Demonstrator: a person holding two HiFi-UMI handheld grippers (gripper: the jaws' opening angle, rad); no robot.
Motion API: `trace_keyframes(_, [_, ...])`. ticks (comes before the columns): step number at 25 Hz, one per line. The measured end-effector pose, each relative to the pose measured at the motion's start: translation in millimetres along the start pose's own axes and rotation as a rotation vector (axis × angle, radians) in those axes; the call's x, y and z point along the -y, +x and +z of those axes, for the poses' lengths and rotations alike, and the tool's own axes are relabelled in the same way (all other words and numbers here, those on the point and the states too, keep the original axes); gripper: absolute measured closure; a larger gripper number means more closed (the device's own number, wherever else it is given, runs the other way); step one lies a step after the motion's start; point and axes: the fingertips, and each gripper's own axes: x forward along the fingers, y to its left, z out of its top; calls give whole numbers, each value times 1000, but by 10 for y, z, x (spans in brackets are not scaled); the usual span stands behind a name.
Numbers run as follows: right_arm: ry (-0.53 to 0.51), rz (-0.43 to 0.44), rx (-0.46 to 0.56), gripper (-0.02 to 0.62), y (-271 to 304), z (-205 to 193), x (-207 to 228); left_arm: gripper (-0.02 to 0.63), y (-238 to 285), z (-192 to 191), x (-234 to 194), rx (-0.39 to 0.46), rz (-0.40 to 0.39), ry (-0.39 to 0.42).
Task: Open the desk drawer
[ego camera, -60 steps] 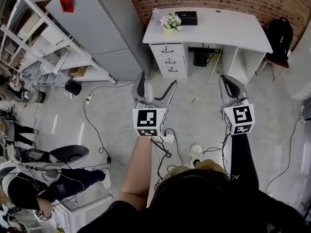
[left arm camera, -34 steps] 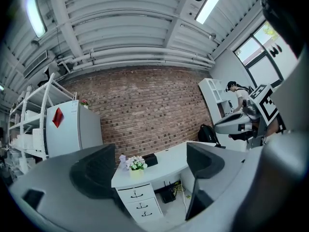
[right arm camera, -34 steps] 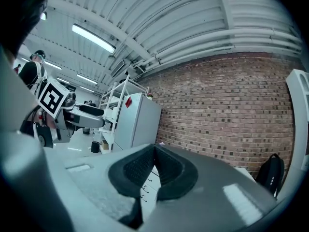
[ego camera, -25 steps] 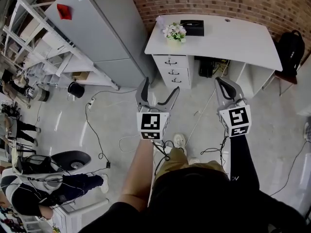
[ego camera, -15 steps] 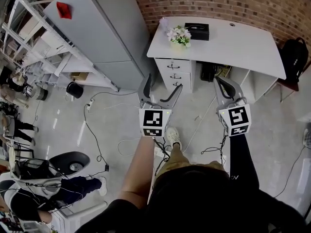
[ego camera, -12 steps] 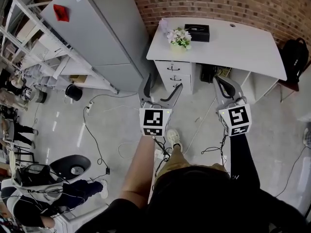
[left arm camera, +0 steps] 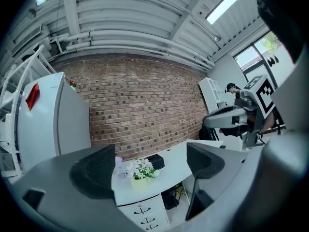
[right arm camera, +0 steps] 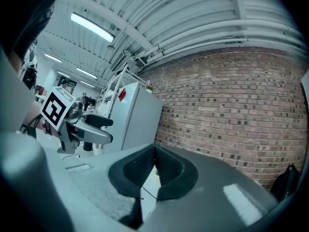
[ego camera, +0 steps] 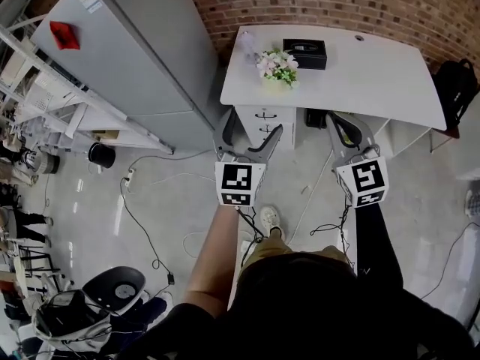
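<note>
A brick wall (ego camera: 337, 6) backs a white desk (ego camera: 375, 77) on a grey floor (ego camera: 172, 201) with loose cables. The left gripper (ego camera: 250, 131) hangs with its jaws wide apart and empty. It is near the drawers (ego camera: 264, 117) under the desk's left end but not touching them. The right gripper (ego camera: 335, 124) has its jaws pressed together on nothing. This looks like the approach: next, the left jaws must reach a drawer handle and close on it. Flowers (ego camera: 276, 66) and a black box (ego camera: 304, 53) sit on the desk, and a grey cabinet (ego camera: 142, 51) stands to its left.

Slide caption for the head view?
Person facing white desk, drawers all closed; left gripper open, right gripper shut, both empty; flowers and black box on desktop.
</note>
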Motion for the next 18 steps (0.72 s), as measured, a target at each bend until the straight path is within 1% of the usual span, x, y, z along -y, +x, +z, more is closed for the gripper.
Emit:
trace_keyframes(5, [8, -26, -6, 595, 562, 49, 79, 137, 393, -134, -344, -15, -46, -11])
trace_keyframes(10, [14, -48, -27, 595, 1058, 11, 106, 137, 714, -225, -640, -18, -87, -23])
trace_keyframes(14, [23, -68, -23, 595, 1341, -8, 123, 137, 899, -332, -829, -26, -118, -20])
trace_keyframes(18, [43, -98, -29, 595, 1538, -91, 196, 137, 1091, -394, -908, -25, -151, -20])
